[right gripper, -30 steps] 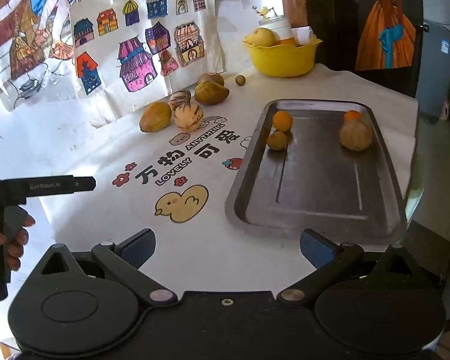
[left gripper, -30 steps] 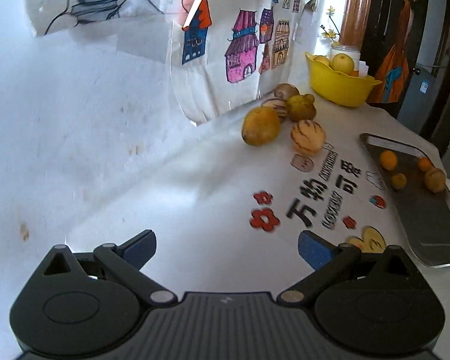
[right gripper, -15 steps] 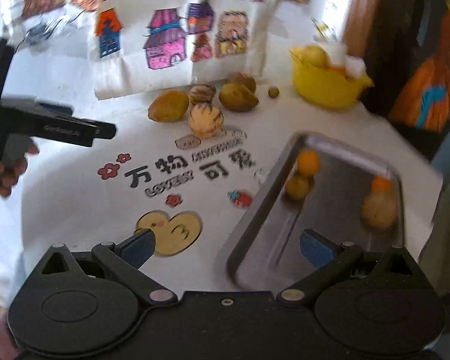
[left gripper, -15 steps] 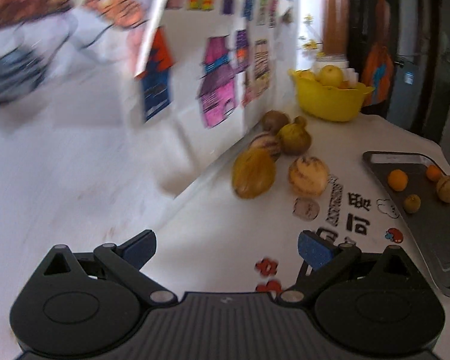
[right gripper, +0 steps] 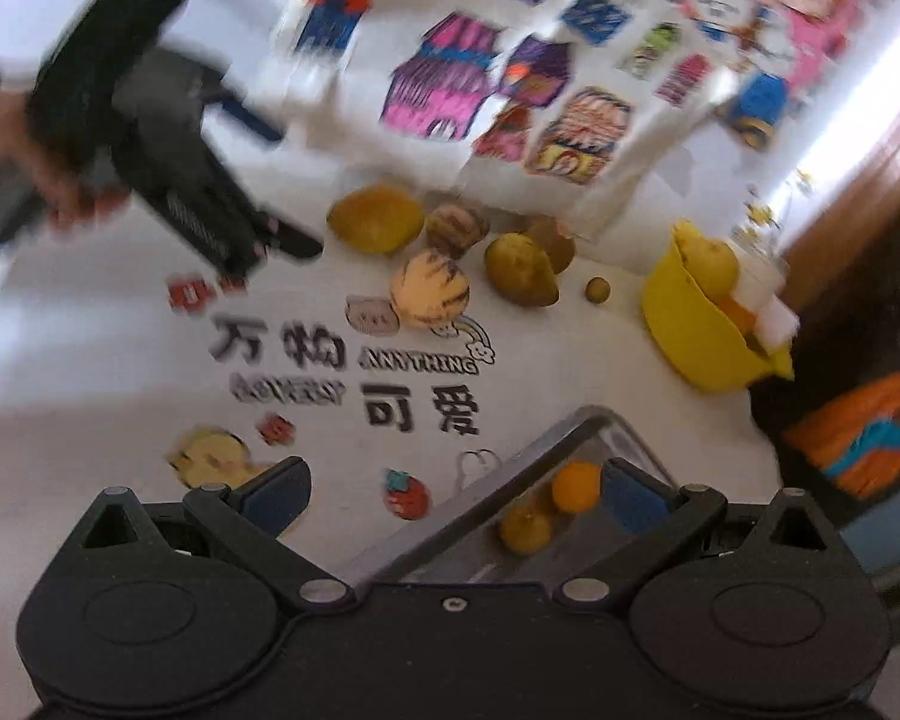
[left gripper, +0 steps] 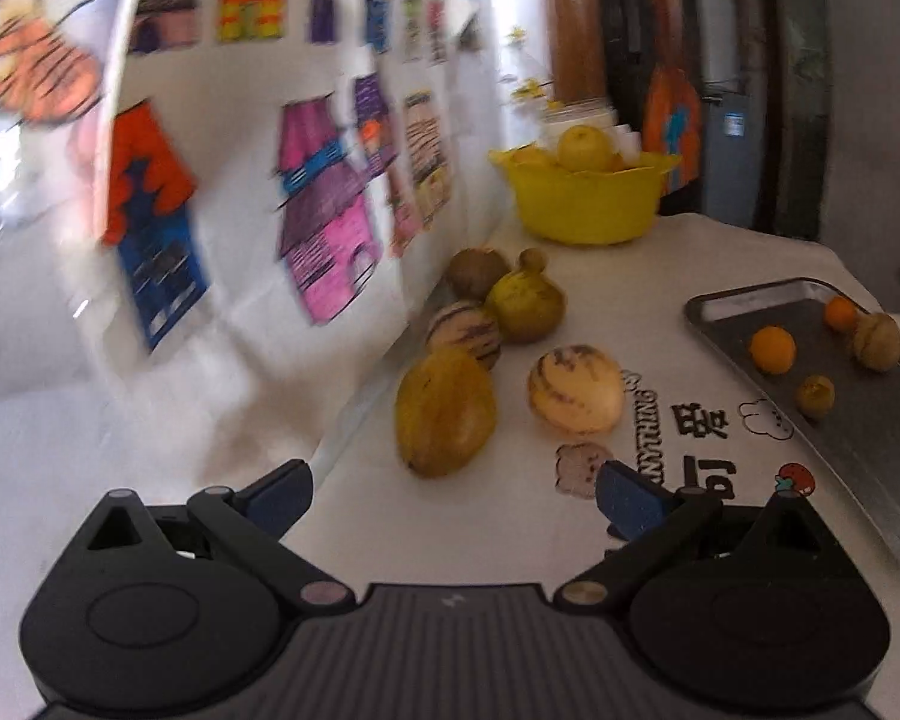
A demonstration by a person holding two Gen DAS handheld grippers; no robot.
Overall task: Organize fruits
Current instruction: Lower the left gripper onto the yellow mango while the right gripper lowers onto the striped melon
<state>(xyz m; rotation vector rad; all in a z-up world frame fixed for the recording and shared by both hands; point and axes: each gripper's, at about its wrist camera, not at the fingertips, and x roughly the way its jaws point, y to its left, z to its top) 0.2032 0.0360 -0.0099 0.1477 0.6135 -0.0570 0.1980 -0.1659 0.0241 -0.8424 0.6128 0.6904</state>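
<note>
The left gripper hovers above the worktop near its back edge, its blue fingers spread wide with nothing between them. Just ahead of it lies a yellow mango, close to the back edge where the drawing-covered wall sheet meets the surface. Behind the mango sits a striped melon, and to the mango's right, apart from it, a paler striped melon. Farther back are a greenish pear, a brown kiwi and a small round fruit. A yellow bowl with fruit in it stands at the far back corner. Toward the right edge lies a metal tray holding an orange, a smaller orange, a brownish round fruit and a small yellow-brown fruit.

The right gripper hangs over the near corner of the tray, fingers likewise wide apart and empty. The view is blurred.
</note>
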